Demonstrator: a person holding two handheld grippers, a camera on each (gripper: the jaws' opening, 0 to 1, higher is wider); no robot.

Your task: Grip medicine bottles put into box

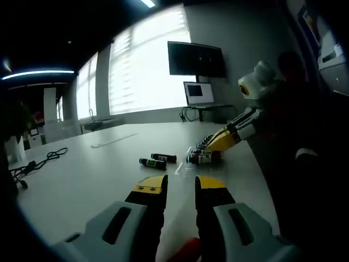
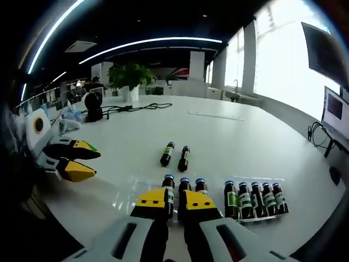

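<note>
In the right gripper view, a clear tray lies on the white table. It holds three dark medicine bottles with blue caps on the left and a row of several more on the right. My right gripper has its jaws nearly together on the lower end of the middle bottle. Two loose bottles lie further out. My left gripper hangs open at the left, off the table edge. In the left gripper view, my left gripper is open and holds nothing. The right gripper is over the tray's bottles, and the loose bottles lie beside it.
A black cable and a potted plant are at the far side of the table, with a dark round object to the left. A monitor and a laptop stand behind the table. A person's dark sleeve is at the right.
</note>
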